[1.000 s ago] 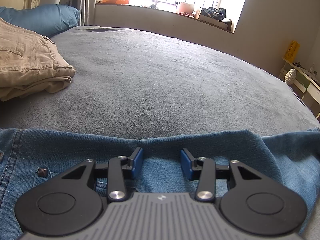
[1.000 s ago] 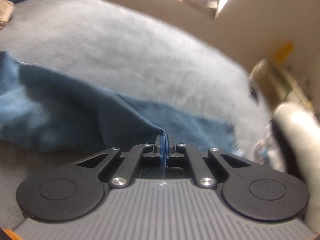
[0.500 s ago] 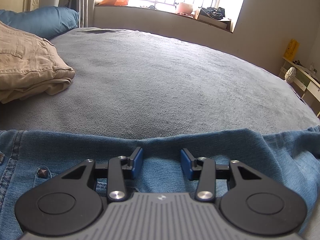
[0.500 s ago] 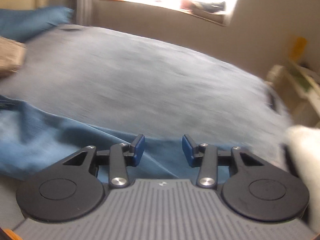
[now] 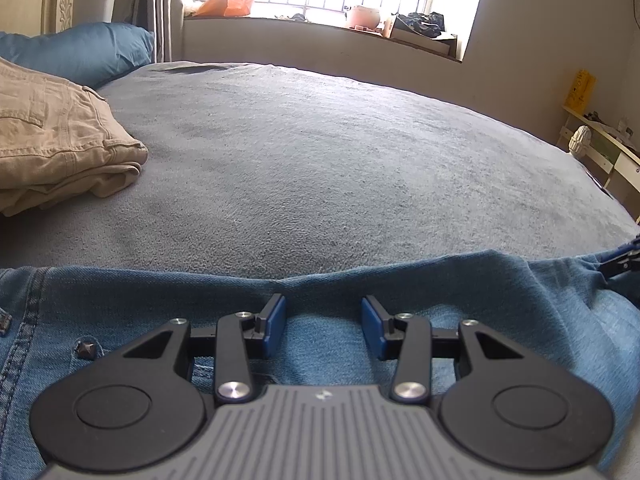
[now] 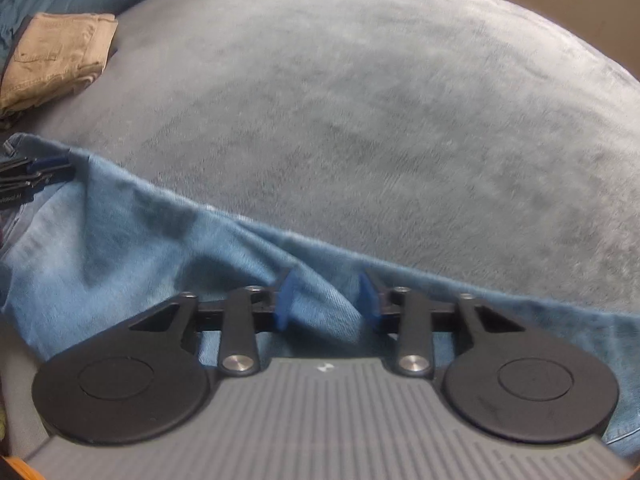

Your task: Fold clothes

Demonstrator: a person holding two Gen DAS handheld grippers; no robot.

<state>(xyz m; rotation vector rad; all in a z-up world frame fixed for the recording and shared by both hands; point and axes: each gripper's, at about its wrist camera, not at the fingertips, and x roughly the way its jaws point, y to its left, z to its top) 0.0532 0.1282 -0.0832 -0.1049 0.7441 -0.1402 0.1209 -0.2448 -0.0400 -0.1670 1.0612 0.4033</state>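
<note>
Blue jeans (image 5: 500, 300) lie spread across the near side of the grey bed (image 5: 320, 160). My left gripper (image 5: 323, 328) hovers open just inside the jeans' far edge, nothing between its blue pads. In the right wrist view the jeans (image 6: 120, 248) run from left to lower right. My right gripper (image 6: 327, 300) points down at their far edge; its jaws are closing around a raised fold of denim, and the pads still stand apart from it. Each gripper shows at the rim of the other's view: the right gripper (image 5: 624, 260), the left gripper (image 6: 36, 176).
Folded khaki trousers (image 5: 60, 148) (image 6: 56, 56) sit at the far left of the bed, beside a blue pillow (image 5: 80, 48). The grey blanket stretches bare beyond the jeans. A cluttered window sill (image 5: 360, 20) runs along the back, and a white shelf (image 5: 600, 148) stands at the right.
The right gripper let go of the denim edge it pinched, opened, swung across and tilted down onto the jeans' far edge. The left gripper has stayed put.
</note>
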